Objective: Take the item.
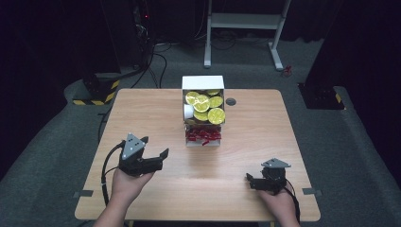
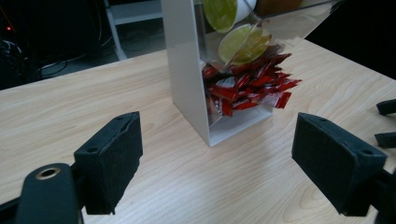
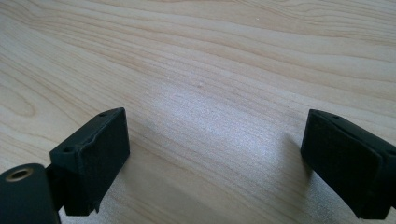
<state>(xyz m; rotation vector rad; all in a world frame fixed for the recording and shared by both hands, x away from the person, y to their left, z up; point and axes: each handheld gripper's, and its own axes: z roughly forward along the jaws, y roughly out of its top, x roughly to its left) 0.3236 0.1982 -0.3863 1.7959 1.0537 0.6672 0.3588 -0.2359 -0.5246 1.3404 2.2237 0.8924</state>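
Note:
A white dispenser box (image 1: 203,82) stands at the middle back of the wooden table (image 1: 142,113). Its upper part holds several round yellow-green lidded cups (image 1: 204,106); its lower tray holds a pile of red sachets (image 1: 203,135). My left gripper (image 1: 155,145) is open at the front left, aimed at the box. In the left gripper view the box (image 2: 187,70) and red sachets (image 2: 247,88) lie beyond the open left gripper (image 2: 219,158), well apart from it. My right gripper (image 1: 250,182) is open at the front right, low over bare wood (image 3: 210,70); nothing lies in the right gripper (image 3: 215,158).
A grey round grommet (image 1: 231,101) sits in the table right of the box. Behind the table stand a white frame (image 1: 243,21) and black bases with yellow-black stripes (image 1: 97,92). The other gripper's fingertips (image 2: 386,123) show at the left gripper view's right edge.

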